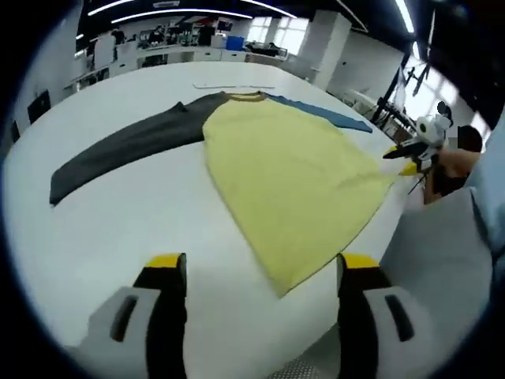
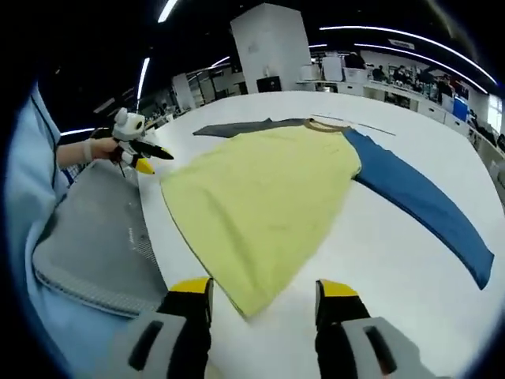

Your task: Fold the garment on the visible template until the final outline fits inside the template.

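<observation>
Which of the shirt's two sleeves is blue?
The blue sleeve, stretched out on the white table in the right gripper view; the other sleeve is dark grey.

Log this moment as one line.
yellow long-sleeved shirt: flat on white table, unfolded | left claw: open, off shirt | right claw: open at hem

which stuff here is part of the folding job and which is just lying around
Part of the job:
- yellow long-sleeved shirt with one grey and one blue sleeve
- left gripper, open
- right gripper, open
- round white table

Just about:
- grey woven mat
- background desks
</observation>
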{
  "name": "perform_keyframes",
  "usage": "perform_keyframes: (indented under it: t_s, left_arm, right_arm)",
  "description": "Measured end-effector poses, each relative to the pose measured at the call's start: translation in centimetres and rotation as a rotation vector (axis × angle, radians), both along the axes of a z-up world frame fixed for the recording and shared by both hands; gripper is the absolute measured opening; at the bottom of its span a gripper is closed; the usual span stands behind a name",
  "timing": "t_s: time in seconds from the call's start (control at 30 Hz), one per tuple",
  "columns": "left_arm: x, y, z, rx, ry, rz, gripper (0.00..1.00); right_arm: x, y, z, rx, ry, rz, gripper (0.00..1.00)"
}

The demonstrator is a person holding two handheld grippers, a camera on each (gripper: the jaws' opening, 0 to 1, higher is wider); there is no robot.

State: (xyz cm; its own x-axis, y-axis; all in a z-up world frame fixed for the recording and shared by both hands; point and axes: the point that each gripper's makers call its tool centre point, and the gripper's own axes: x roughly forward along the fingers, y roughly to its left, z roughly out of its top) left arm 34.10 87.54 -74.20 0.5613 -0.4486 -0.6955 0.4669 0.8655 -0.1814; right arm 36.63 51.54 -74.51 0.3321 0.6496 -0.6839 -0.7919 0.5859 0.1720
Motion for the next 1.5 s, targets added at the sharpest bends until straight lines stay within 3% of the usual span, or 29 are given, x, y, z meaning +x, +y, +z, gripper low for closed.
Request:
perform_keyframes:
  t_s: [0.07,0.23,0.33,0.4,0.57,0.77,1.13,1.4,1.5]
  left_arm:
    - [0.3,-0.4,0.5,-0.001,-0.030,-0.019,0.80]
    - [0.7,-1.5,1.1,0.003,-0.077,-0.064,0.98]
    - [0.6,-2.0,1.0,0.005,-0.088,-0.093,0.99]
    - [0.5,-2.2,0.9,0.000,-0.087,-0.091,0.99]
    - [0.6,-2.1,1.0,-0.011,-0.098,-0.078,0.99]
    - [1.1,-2.1,2.0,-0.024,-0.149,-0.084,0.99]
    - [1.3,-2.9,2.5,-0.053,-0.184,-0.072,0.98]
    - [1.3,-3.1,2.4,-0.072,-0.181,-0.069,0.97]
    - [1.1,-2.9,2.4,-0.069,-0.182,-0.069,0.97]
  right_arm:
    - [0.4,-0.3,-0.1,-0.007,-0.015,-0.021,0.66]
    - [1.4,-1.1,0.0,-0.023,-0.055,-0.078,0.85]
    - [2.1,-1.8,-0.1,-0.033,-0.072,-0.112,0.94]
    - [2.6,-2.7,-0.4,-0.087,-0.106,-0.122,1.00]
    - [3.4,-3.2,0.1,-0.047,-0.107,-0.177,1.00]
    - [4.2,-4.7,-0.4,-0.058,-0.093,-0.213,0.97]
    - [7.4,-9.6,-0.5,-0.097,-0.113,-0.332,0.93]
    - [9.7,-12.5,0.5,-0.097,-0.134,-0.429,0.89]
    - [10.4,-13.9,0.3,-0.084,-0.097,-0.464,0.84]
